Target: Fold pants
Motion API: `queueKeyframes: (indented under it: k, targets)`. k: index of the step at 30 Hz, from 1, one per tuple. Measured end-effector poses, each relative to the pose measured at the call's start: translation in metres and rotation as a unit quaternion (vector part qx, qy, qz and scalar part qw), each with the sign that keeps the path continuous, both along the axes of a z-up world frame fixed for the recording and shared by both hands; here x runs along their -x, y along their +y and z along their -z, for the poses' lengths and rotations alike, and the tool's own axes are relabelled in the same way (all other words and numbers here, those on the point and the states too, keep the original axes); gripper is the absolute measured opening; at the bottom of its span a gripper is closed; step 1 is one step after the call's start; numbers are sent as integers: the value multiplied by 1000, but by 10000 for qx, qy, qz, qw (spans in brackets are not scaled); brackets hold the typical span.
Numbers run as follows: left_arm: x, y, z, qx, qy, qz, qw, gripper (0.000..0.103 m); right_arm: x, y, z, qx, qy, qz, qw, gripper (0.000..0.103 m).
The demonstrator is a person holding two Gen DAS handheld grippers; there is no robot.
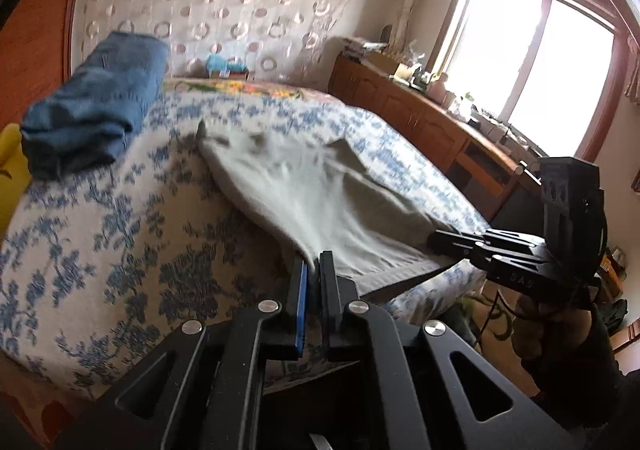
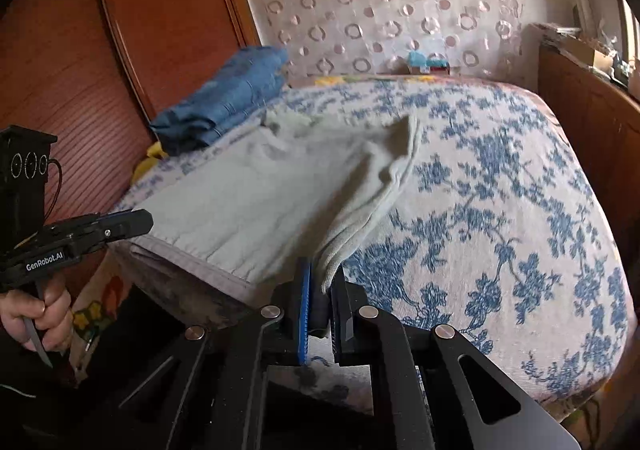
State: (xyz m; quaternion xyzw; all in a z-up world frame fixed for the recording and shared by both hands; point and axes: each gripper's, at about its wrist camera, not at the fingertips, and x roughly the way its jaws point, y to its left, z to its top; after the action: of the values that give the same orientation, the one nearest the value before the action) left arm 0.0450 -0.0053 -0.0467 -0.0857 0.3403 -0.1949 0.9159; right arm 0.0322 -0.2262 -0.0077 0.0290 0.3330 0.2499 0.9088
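I am clamping my left gripper (image 1: pixel 314 264) and right gripper (image 2: pixel 320 270) on the grey pants' (image 1: pixel 304 186) near edge, beside the folded jeans (image 1: pixel 96 106).

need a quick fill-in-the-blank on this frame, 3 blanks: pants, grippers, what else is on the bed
1. Both the left gripper and the right gripper are shut on the near edge of the ____ pants.
2. The folded jeans lying farther back on the bed are ____ in colour.
3. The bedspread has a blue ____ pattern.

Missing words: grey; blue; floral
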Motion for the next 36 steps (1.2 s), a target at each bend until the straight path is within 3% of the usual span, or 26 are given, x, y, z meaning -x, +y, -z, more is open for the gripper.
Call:
queueKeyframes:
  k: [18,23,30,36]
  targets:
    - [18,0,-38,111,-433,164,9989,6,23,-12,-27,-186,-425,-64,9989,8]
    - [11,1,-28,83,-336,128,9993,6,26,-13,-32,-201,-596,0,9980,8]
    - [-5,8,-8,122,-46,25,9999,6,8,-7,-18,-87,-452,43,9989,8]
    - [-27,10,-16,42,-158,-50,9999,6,-15,1,-28,-48,-526,94,9986,8]
